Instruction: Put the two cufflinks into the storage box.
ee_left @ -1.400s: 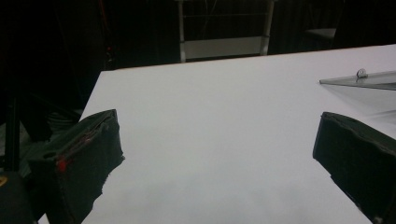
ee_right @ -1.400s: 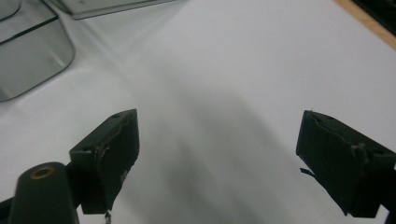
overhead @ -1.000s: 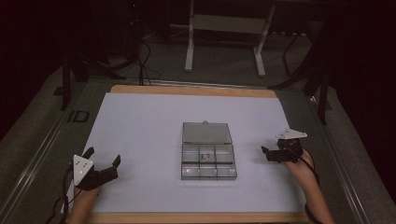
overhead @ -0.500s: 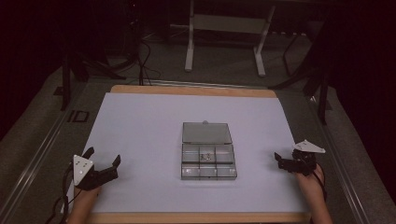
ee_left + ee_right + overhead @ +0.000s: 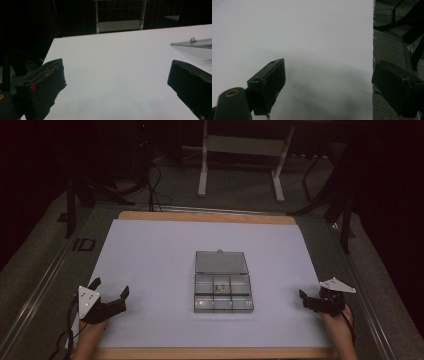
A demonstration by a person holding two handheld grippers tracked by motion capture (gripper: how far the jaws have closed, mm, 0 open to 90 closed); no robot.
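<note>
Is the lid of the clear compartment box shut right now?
No: in the high view the lid lies folded open behind the compartment box, leaving its compartments uncovered.

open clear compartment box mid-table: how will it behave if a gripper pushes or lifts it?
The box looks like thin clear plastic, so probably light and apt to slide on the smooth white sheet. Its lid lies open behind it, so it would likely flop when lifted. The small parts inside may spill if it tilts.

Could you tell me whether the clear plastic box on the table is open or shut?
Open: the box has its lid swung back flat behind it, leaving the compartments uncovered.
</note>
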